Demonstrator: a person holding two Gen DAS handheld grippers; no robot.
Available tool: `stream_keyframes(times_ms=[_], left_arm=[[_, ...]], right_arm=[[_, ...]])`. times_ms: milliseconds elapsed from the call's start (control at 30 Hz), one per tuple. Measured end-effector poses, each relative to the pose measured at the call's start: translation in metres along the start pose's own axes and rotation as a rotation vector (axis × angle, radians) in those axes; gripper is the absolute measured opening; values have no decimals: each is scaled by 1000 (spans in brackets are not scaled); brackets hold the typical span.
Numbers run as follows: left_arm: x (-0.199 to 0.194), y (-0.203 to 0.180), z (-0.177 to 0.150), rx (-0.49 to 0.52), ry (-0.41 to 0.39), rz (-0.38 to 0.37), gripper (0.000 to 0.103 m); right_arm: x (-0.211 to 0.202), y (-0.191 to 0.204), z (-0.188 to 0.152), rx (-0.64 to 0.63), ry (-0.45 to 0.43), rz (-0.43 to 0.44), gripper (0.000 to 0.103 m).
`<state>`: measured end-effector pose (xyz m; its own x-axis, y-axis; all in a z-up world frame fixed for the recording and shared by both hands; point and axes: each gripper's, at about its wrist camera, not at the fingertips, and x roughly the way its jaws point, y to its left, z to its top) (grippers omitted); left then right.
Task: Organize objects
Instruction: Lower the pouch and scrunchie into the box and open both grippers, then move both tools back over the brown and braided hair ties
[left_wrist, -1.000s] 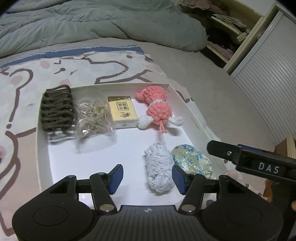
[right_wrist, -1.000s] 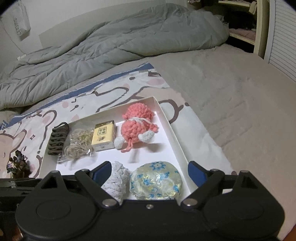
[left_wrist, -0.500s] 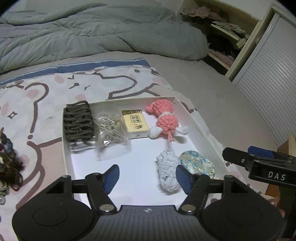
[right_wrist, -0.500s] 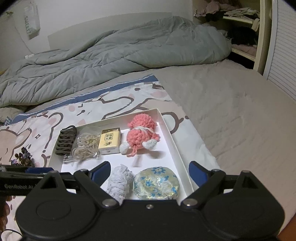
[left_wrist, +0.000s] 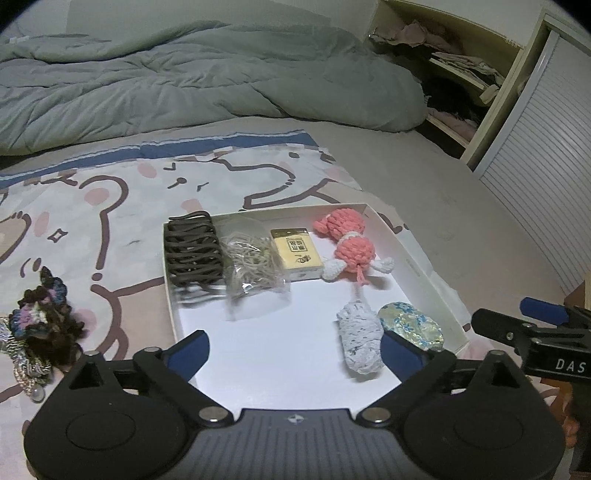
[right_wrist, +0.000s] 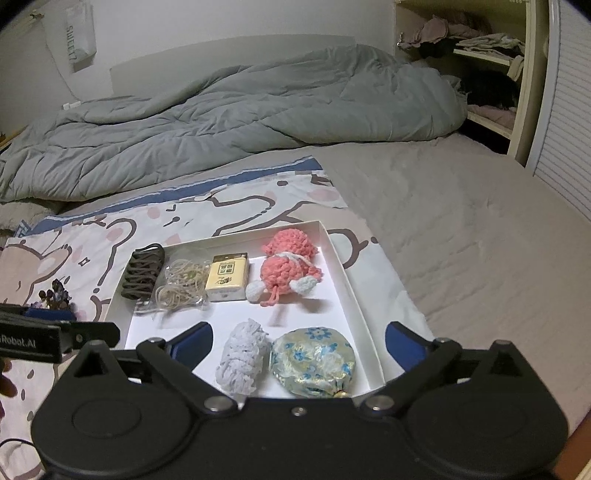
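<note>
1. Six items already lying inside the white box (left_wrist: 417, 258): grey yarn bundle (left_wrist: 360, 341) and floral pouch (left_wrist: 412, 328) at its near edge.
2. Dark crocheted heap (left_wrist: 40, 325) left of the box, still unsorted.
3. Left gripper (left_wrist: 295, 350) and right gripper (right_wrist: 299, 345) just opened wide, holding nothing.

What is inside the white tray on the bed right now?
The white tray holds a brown hair claw, a clear bag of rubber bands, a yellow box, a pink crochet toy, a white crochet piece and a floral pouch. The gripper body hides its near edge.

"DAS" shows on the right gripper (left_wrist: 543, 325) — "Robot.AI" on the left gripper (right_wrist: 55, 334).
</note>
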<state>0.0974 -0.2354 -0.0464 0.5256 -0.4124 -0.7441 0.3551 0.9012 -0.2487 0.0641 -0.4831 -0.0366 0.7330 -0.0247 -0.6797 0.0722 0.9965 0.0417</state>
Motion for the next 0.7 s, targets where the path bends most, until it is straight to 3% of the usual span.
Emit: stream_keyframes(times_ms=[333,700], left_arm=[[-14,6,-5,41,-34,25,103],[-19,28,-4,2,-35,43,103]], right_arm=[[-9,1,-5,9,-20,-14,103],[-6,8,-3,1,-29,-29,103]])
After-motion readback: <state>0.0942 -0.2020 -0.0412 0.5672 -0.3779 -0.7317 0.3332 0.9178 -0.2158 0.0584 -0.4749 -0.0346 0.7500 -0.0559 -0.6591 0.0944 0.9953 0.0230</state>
